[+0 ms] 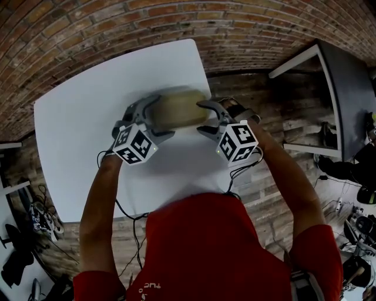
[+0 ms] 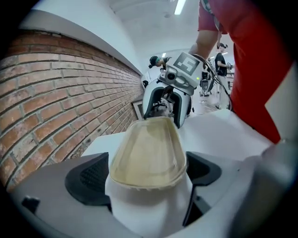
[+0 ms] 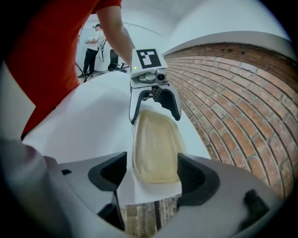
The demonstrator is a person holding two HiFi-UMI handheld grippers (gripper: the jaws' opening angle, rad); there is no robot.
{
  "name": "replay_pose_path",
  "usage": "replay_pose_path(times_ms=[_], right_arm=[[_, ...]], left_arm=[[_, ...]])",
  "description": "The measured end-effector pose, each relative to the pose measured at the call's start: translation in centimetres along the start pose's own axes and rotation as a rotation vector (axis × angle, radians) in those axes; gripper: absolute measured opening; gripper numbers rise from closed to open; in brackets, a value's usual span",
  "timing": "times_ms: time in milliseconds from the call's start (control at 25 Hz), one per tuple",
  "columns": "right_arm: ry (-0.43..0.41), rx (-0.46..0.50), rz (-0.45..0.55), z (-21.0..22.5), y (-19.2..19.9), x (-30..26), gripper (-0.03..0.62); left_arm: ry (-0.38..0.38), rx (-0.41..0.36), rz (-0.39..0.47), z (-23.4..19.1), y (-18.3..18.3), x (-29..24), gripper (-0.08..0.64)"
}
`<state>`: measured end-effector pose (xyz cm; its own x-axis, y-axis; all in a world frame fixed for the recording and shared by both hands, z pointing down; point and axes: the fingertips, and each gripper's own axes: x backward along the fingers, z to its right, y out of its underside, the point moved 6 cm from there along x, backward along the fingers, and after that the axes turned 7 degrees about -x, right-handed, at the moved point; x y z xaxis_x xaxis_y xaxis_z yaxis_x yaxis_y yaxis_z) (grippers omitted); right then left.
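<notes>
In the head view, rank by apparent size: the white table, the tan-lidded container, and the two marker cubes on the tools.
Largest: white table.
Then: container.
Smallest: left tool's cube and right tool's cube; they look alike.

My head view is dim, its corners dark; the tabletop (image 1: 76, 135) reads flat grey-white. Both gripper views bow hard at the rims, a ceiling strip (image 2: 179, 6) glowing at twelve o'clock.
</notes>
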<state>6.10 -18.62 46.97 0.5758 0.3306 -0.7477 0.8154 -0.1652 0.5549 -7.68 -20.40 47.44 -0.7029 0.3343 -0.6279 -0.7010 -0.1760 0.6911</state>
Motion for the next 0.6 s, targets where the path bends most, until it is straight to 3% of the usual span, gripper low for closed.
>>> replay_pose_path(times_ms=[360, 600], right_arm=[[0.054, 0.084, -0.057, 0.7, 0.9, -1.1, 0.301], [-0.017, 0.081, -0.091, 0.7, 0.7, -1.2, 0.292]], left_arm=[[-0.013, 0.0, -0.027, -0.3, 0.8, -1.1, 0.487], [-0.055, -0.027, -0.055, -0.3, 1.0, -1.2, 0.457]])
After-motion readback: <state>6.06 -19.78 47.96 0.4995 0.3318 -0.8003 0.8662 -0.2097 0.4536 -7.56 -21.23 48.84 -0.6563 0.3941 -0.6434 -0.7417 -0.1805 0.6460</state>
